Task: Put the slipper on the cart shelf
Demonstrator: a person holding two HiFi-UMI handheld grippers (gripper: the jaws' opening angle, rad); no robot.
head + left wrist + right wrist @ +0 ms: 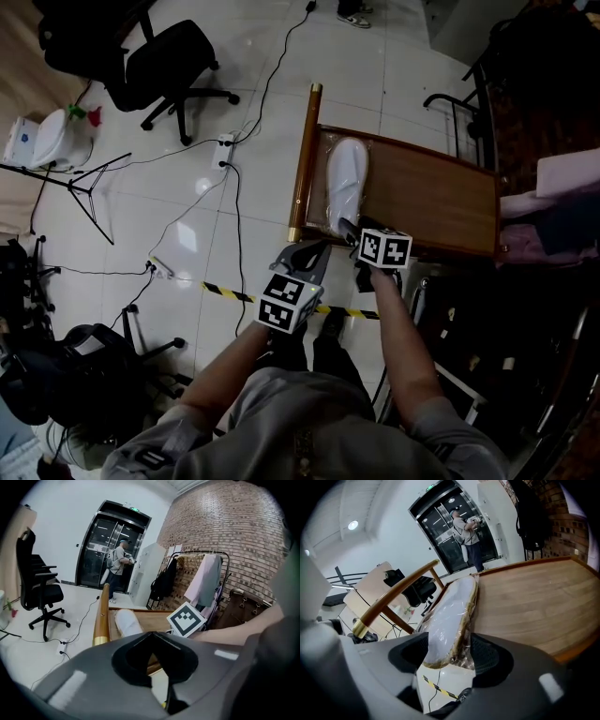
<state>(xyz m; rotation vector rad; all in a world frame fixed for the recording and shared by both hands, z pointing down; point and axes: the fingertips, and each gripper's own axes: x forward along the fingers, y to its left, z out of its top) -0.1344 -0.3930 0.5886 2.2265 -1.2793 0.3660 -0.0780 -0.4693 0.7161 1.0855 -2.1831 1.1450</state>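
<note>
Only my right gripper view shows one white plastic-wrapped slipper lying between the jaws of my released right gripper, on one brown wooden cart shelf. My left gripper is clenched and empty.
</note>
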